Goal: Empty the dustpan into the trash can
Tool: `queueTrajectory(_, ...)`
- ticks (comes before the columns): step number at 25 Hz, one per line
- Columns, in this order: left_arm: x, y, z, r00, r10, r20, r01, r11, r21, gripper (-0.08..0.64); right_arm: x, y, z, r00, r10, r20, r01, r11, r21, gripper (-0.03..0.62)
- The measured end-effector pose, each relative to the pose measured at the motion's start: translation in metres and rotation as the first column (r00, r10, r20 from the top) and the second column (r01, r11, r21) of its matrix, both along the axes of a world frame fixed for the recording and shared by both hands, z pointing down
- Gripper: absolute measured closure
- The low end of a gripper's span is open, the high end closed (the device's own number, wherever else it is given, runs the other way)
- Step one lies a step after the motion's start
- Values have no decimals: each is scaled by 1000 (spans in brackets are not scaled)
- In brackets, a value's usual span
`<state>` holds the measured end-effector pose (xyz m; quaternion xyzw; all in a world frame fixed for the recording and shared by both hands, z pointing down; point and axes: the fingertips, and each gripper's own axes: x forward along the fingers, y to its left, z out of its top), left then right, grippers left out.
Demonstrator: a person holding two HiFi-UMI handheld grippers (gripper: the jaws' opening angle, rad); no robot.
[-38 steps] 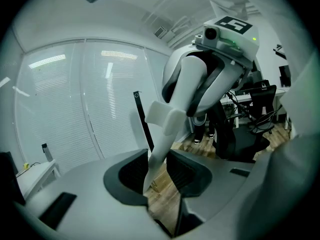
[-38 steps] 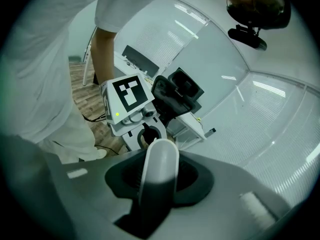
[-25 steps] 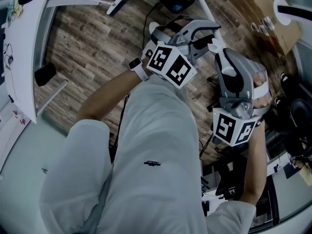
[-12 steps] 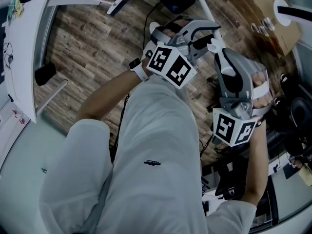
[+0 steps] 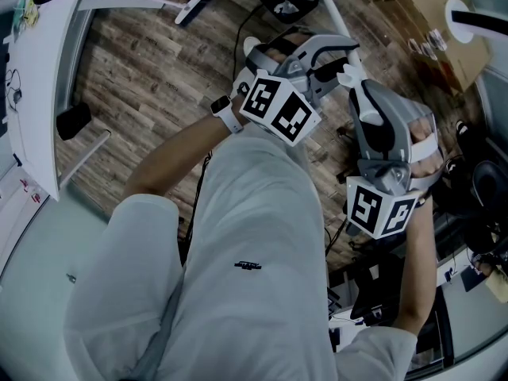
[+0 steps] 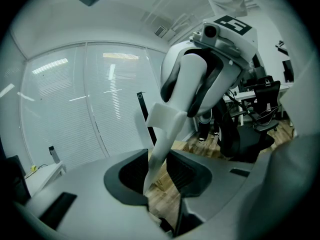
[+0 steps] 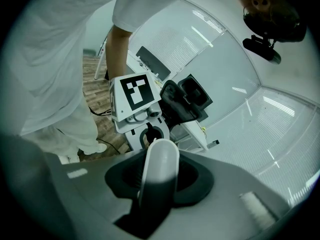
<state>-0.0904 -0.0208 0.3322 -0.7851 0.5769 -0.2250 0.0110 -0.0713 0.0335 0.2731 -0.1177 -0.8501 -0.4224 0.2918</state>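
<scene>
1. Progress: judged barely started. No dustpan body shows in any view, and I can pick out no trash can. Nothing is being tipped.
2. The only candidate for the task's thing is a white handle. I take it for the dustpan's handle, but cannot confirm that. It is held up in front of the person's chest, over the wood floor.
3. Right gripper: jaws part closed and clamped on the handle. The handle fills the space between the pads, and its rounded end sticks out past them toward the other tool.
4. Left gripper: jaws apart. The handle's narrow tip stands between them, close against one pad. Floor shows through the gap on the other side, so I read this as no grip.
5. Pose, head view: both forearms are raised in front of the body, elbows bent. The two grippers are just beside each other, marker cubes turned up toward the head. Both point away from the person and somewhat downward, the right one more steeply. The left wrist wears a watch.
6. Left to do, as judged: find the can, carry the dustpan over it, tilt it and let the contents slide out.
</scene>
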Motion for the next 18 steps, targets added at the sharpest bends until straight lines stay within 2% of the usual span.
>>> queueTrajectory(11,5,4,-5,999,7,36,-7,1000,7,445,6,6,-4,1000,-13,10,13,1000,18,471)
queueTrajectory(18,12,-3,-9,999,20,33,-21,1000,17,445,11,-2,-8,999,36,26,-36,999,0,470)
